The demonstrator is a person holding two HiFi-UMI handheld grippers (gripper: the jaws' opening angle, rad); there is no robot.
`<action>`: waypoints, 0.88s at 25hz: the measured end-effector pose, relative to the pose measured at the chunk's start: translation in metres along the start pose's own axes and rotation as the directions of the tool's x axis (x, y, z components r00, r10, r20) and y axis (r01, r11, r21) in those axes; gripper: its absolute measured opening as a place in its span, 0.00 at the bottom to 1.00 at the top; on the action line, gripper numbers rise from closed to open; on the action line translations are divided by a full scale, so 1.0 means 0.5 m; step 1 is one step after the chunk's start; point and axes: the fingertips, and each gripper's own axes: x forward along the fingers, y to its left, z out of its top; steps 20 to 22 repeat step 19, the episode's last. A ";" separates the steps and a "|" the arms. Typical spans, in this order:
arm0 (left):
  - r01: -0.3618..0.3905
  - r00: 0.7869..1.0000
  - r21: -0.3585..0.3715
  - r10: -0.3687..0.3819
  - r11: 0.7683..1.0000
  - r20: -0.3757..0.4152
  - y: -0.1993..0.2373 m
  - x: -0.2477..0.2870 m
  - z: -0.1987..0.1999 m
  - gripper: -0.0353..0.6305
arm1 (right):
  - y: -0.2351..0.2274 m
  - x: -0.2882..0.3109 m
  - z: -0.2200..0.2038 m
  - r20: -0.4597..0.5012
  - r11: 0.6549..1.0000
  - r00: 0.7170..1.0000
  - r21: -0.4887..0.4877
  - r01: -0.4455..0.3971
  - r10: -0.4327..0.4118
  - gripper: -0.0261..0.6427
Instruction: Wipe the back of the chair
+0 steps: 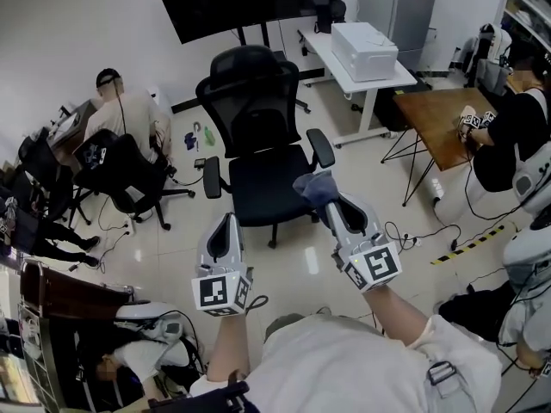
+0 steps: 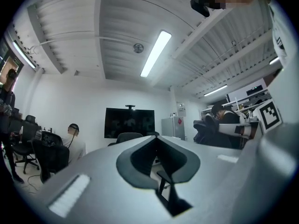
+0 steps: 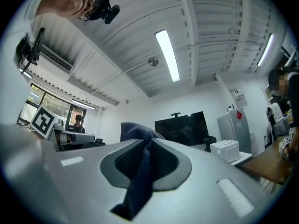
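the black mesh office chair stands just ahead of us on the floor, seat turned our way and backrest on its far side, upright. our right claw is clamped on a dark blue cloth. in the right gripper view the cloth runs down between the pads and bunches above the tips of the right claw. that claw hangs over the seat's front corner, near the armrest on that side, well short of the backrest. the left claw is near the seat's other front corner, its tips closed together on nothing, as the left gripper view of the left claw shows.

the cloth touches no part of the chair, which would fit a reach toward the backrest as well as a pull away from it.

what worries us:
- the chair looks free to roll and swivel, so a push on the mesh could send it away or turn the backrest off the cloth, unless the left claw steadies it.
- only a narrow fold seems pinched, so dragging on the mesh might tug the cloth out.
- reaching across the seat, a claw could knock the armrest.
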 end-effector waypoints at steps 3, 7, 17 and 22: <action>0.010 1.000 0.006 -0.010 1.000 0.004 -0.012 0.004 0.004 0.15 | -0.001 -0.006 0.011 -0.002 1.000 1.000 0.003 0.004 -0.004 0.11; 0.019 1.000 -0.008 -0.019 1.000 -0.006 -0.018 0.009 0.012 0.15 | -0.005 -0.006 0.030 -0.003 1.000 1.000 0.008 0.010 -0.010 0.11; 0.003 1.000 -0.014 -0.004 1.000 -0.025 -0.007 -0.029 0.005 0.15 | 0.020 -0.021 0.030 -0.015 1.000 1.000 0.018 0.018 -0.018 0.11; -0.002 1.000 -0.016 0.002 1.000 -0.027 -0.001 -0.029 0.008 0.15 | 0.025 -0.017 0.033 -0.019 1.000 1.000 0.019 0.014 -0.014 0.11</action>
